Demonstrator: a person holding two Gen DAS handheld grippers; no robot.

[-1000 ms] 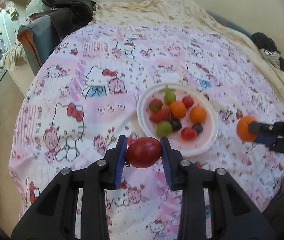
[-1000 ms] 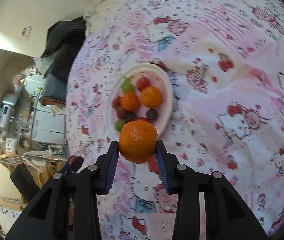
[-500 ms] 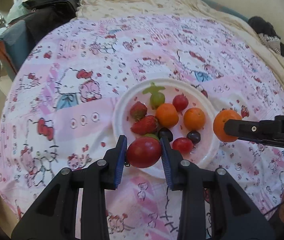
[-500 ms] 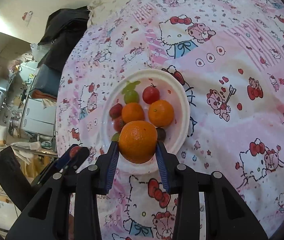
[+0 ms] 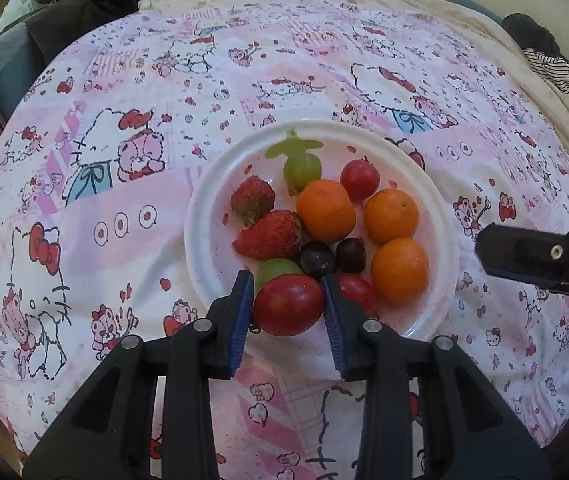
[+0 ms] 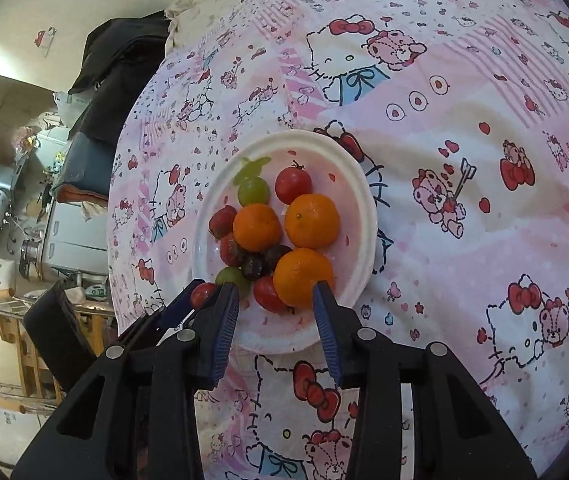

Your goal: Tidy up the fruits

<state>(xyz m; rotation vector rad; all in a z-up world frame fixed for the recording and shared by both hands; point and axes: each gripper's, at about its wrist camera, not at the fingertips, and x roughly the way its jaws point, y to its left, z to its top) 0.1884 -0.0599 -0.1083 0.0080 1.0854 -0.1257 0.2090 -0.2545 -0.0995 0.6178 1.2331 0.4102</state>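
Bedsheet [image 5: 132, 216], pink cartoon-cat print, covers the bed; dark clothing [image 5: 80, 4] is piled at its far left corner. White plate [image 5: 204, 216] sits mid-sheet, holding the fruit. In my left wrist view, going left to right on the plate: 2 strawberries [image 5: 270, 236], green grape [image 5: 302, 169] with a leafy stem at the far rim, orange [image 5: 325, 210] in the middle, 2 dark grapes [image 5: 317, 258], cherry tomato [image 5: 359, 179], then 2 more oranges on the right side, the nearer one [image 5: 399, 271] close to the rim.

My left gripper [image 5: 287, 307] has the red plum [image 5: 288, 310] between its blue pads [image 5: 240, 316] over the plate's near edge; jaws are opening, and I can't tell if the pads press on it. A second green grape [image 5: 276, 270] is just behind the plum.

My right gripper [image 6: 274, 322] is over the plate's near rim, jaws opening. Nearest orange [image 6: 302, 277] lies on the plate, its edge hidden behind my right pad [image 6: 326, 332], left pad well clear of it, so nothing is gripped. A small tomato [image 6: 266, 294] sits between the fingertips on the plate.
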